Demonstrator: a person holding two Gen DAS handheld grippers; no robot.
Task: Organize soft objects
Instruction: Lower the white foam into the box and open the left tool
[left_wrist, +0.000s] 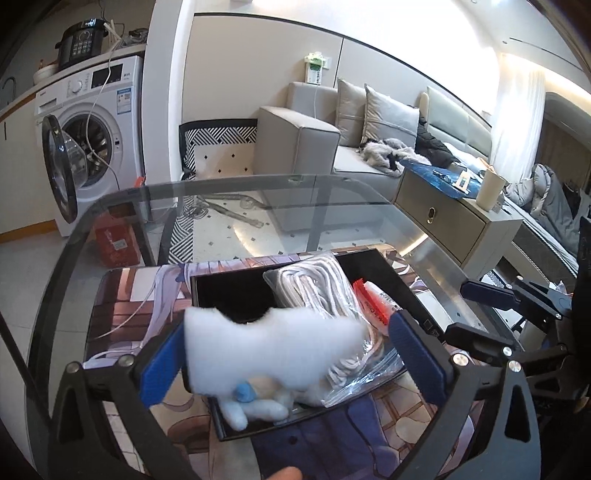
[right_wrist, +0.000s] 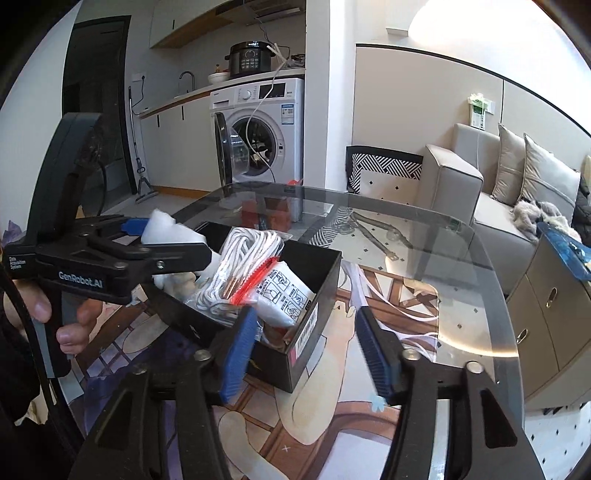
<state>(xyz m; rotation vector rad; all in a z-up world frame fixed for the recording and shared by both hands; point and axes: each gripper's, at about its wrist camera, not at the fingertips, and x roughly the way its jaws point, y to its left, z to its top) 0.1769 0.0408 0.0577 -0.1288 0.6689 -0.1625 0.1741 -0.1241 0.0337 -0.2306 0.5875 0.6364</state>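
Left gripper (left_wrist: 291, 354) frames a white, fluffy, seemingly blurred foam pad (left_wrist: 273, 347).

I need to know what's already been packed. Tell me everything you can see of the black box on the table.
The black box is an open, lidless rectangular carton, matte black like cardboard, with a barcode sticker on one side. It sits flat on the printed mat on the glass table. Inside lie a clear bag of white cord, a white packet with a red strip and a small pale plush.
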